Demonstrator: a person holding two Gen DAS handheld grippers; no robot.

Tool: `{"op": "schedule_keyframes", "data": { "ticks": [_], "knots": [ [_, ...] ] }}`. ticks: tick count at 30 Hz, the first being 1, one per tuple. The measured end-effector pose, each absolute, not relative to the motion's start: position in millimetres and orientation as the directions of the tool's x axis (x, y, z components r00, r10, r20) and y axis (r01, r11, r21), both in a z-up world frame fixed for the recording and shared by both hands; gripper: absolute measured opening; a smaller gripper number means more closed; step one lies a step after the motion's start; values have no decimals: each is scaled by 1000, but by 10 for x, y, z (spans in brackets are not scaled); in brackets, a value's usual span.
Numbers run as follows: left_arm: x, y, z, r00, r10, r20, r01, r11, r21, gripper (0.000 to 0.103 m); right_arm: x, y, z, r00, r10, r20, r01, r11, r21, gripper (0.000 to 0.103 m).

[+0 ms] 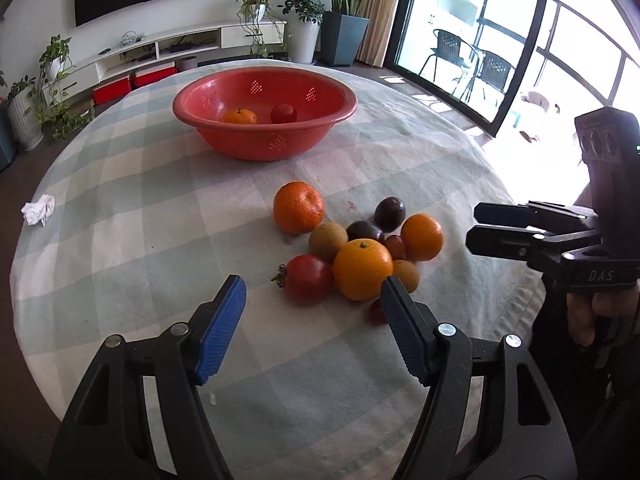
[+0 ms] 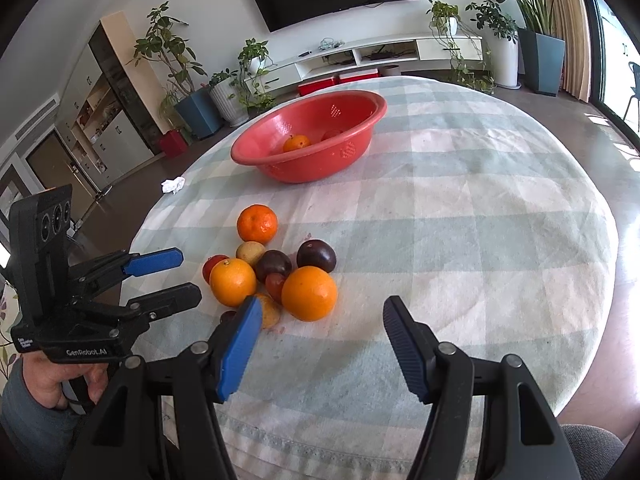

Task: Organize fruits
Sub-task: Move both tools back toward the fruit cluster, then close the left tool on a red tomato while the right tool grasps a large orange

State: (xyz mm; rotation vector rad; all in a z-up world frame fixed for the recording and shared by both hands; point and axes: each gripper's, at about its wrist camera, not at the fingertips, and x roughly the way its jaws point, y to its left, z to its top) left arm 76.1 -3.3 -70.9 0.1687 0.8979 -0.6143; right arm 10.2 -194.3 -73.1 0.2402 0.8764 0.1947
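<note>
Fruits [image 1: 352, 252] clustered near red basin [image 1: 264, 136]; left gripper [image 1: 312, 304] and right gripper [image 2: 320, 328] wide, empty.

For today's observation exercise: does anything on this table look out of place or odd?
Yes. A crumpled white tissue lies alone near the table's edge, unrelated to the fruit, and faint reddish stains mark the checked cloth beside the pile.

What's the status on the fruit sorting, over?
Left gripper and right gripper open, empty. Two fruits in red bowl; fruit pile waits on tablecloth. Nothing blocking.
</note>
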Motion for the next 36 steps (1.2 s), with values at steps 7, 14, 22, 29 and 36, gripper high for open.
{"op": "schedule_keyframes", "data": {
  "ticks": [7, 14, 22, 29, 36],
  "knots": [
    [887, -108, -746, 296, -487, -822, 792, 606, -75, 68, 90, -1941, -736, 621, 265, -738, -70, 956, 285, 66],
    [1036, -238, -772, 199, -469, -860, 902, 432, -27, 68, 108, -1934, -760, 608, 267, -748, -75, 957, 281, 66],
    [1186, -292, -1014, 148, -450, -881, 918, 393, -47, 46, 133, -1936, -788, 594, 268, -759, -72, 957, 281, 66],
    [1263, -262, -1048, 156, -465, -872, 918, 393, -45, 45, 144, -1921, -796, 587, 272, -763, -76, 956, 283, 66],
    [1250, -256, -1040, 165, -482, -860, 912, 406, -53, 45, 145, -1920, -797, 586, 272, -763, -76, 956, 283, 66]
  ]
}}
